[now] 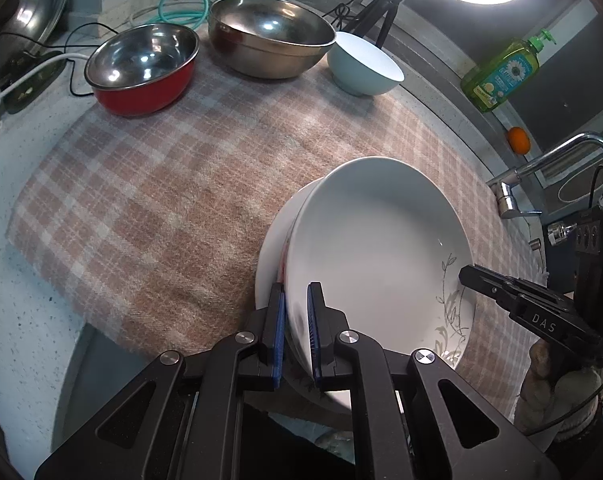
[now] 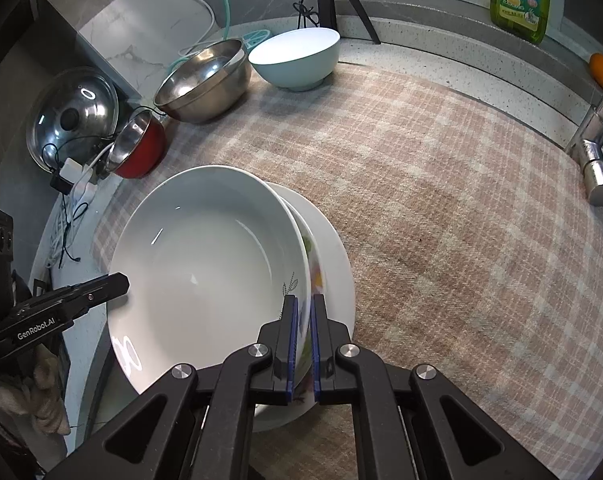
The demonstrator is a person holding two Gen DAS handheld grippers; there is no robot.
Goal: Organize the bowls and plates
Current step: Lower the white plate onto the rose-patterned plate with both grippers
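Blue-padded fingers of the left gripper (image 1: 296, 334) and the right gripper (image 2: 304, 344) each pinch opposite rims of a deep white dish (image 1: 377, 256), tilted atop a white plate (image 2: 333, 248) on the plaid cloth (image 1: 173, 184). Beyond sit a red bowl (image 1: 143, 68), a steel bowl (image 1: 269, 36) and a pale blue bowl (image 1: 361, 64).

Deep plate (image 1: 377, 248) atop flat plate (image 1: 269, 256)

A home kitchen: a speckled stone counter (image 1: 17, 208) with a tap (image 1: 549, 164), dish soap bottle (image 1: 501, 76), pot lid (image 2: 73, 116), and steel bowls (image 1: 269, 36) on a checked cloth (image 1: 161, 200).
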